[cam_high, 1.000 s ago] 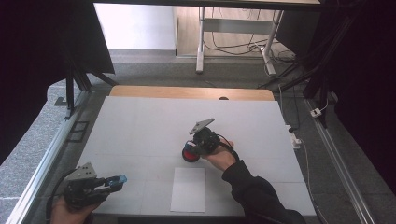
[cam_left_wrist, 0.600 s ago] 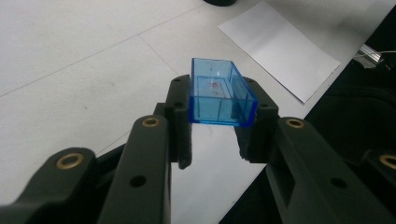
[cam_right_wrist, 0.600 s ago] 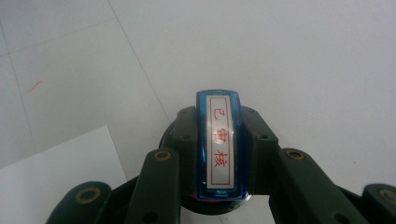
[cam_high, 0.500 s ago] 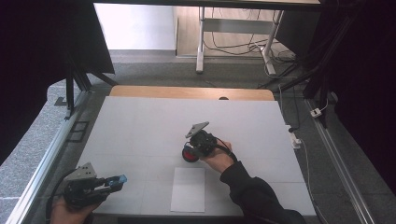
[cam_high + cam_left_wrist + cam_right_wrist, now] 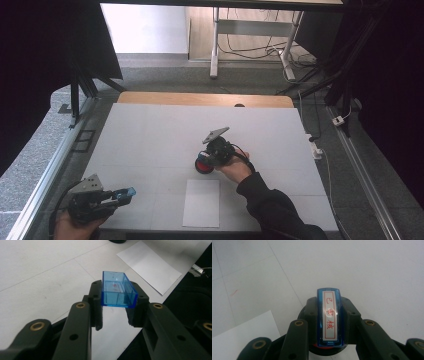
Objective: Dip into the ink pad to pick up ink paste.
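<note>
From above, the right claw (image 5: 207,161) had slid a little left over the red ink pad (image 5: 202,165), above the paper (image 5: 201,202); the left claw (image 5: 114,306) clenched the blue cap (image 5: 117,292); the right gripper view showed the stamp (image 5: 331,318) gripped, likely inking.

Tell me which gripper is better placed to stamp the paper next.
Right. The right gripper is shut on the stamp, over the red ink pad just beyond the paper. The left gripper holds the blue cap.
</note>
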Demonstrator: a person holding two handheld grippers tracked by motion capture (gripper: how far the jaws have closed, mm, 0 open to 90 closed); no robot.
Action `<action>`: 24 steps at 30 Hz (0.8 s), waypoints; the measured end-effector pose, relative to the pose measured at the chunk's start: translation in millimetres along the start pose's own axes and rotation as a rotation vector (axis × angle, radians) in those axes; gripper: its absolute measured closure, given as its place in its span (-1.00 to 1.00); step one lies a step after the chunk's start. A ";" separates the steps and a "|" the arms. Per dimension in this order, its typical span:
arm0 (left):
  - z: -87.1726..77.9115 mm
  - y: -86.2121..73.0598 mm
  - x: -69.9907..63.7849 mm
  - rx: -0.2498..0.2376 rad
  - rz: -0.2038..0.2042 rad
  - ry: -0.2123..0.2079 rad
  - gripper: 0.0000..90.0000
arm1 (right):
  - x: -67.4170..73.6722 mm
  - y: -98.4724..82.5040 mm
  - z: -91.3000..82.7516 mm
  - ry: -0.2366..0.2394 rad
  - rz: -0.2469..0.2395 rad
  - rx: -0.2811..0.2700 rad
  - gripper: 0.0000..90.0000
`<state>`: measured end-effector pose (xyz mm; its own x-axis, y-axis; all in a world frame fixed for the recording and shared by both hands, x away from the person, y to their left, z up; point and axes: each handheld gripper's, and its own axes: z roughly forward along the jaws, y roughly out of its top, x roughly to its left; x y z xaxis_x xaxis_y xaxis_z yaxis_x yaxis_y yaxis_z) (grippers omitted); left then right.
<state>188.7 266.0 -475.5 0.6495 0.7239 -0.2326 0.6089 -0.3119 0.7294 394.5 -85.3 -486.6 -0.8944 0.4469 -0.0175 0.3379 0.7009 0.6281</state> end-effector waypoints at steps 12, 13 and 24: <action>-0.1 -0.1 0.6 0.001 -0.004 -0.004 0.51 | -8.5 -2.4 0.4 0.045 0.063 -0.019 0.58; -0.1 -0.1 0.6 0.001 -0.004 -0.005 0.51 | -7.2 -1.9 0.5 0.036 0.051 -0.017 0.58; 0.0 -0.1 0.1 0.001 0.000 -0.003 0.51 | 10.7 2.0 1.2 -0.067 -0.066 0.013 0.58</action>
<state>188.8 266.1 -475.6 0.6509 0.7220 -0.2345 0.6093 -0.3126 0.7287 386.0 -78.4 -486.4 -0.8934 0.4355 -0.1106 0.2833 0.7370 0.6136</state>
